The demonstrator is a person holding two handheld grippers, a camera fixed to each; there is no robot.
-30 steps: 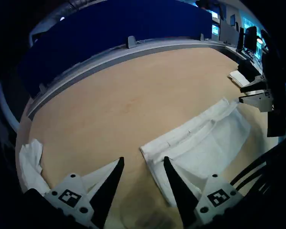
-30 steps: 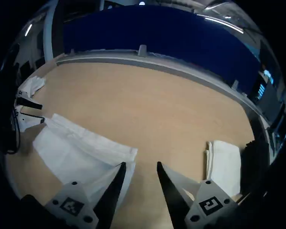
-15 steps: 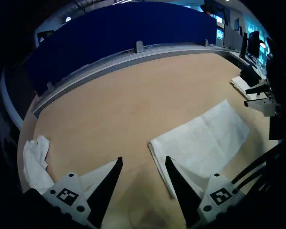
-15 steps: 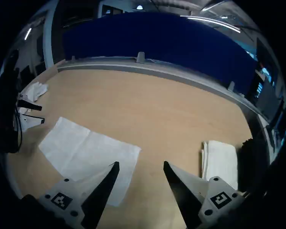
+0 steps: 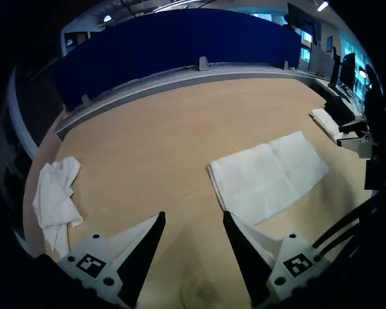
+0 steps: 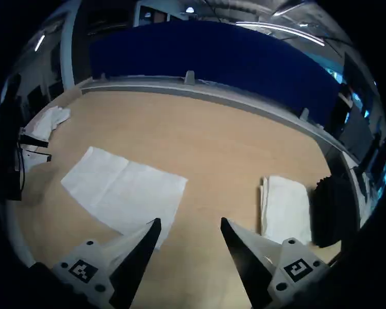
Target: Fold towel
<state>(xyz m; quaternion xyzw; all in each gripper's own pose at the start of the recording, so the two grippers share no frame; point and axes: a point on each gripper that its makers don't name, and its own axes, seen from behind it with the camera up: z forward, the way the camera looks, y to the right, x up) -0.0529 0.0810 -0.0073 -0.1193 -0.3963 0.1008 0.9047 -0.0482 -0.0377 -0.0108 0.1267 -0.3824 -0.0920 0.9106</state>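
A white towel (image 5: pixel 267 175) lies flat on the wooden table, folded into a rectangle with a crease across its middle. In the right gripper view the same towel (image 6: pixel 123 191) sits left of centre. My left gripper (image 5: pixel 193 219) is open, held just short of the towel's near left corner, nothing between its fingers. My right gripper (image 6: pixel 189 224) is open too, beside the towel's near right corner, not touching it. The right gripper (image 5: pixel 358 136) shows at the far right edge of the left gripper view. The left gripper (image 6: pixel 32 149) shows at the left edge of the right gripper view.
A crumpled white cloth (image 5: pixel 56 198) lies at the table's left end, also visible as the cloth (image 6: pixel 49 121). A neatly folded towel (image 6: pixel 284 208) rests at the right, next to a dark object (image 6: pixel 332 211). A blue partition (image 5: pixel 177 44) and grey rail border the table's far side.
Both grippers let go of the towel and pulled back and up. The towel, raised and rumpled a second ago, now lies flat and folded on the table.
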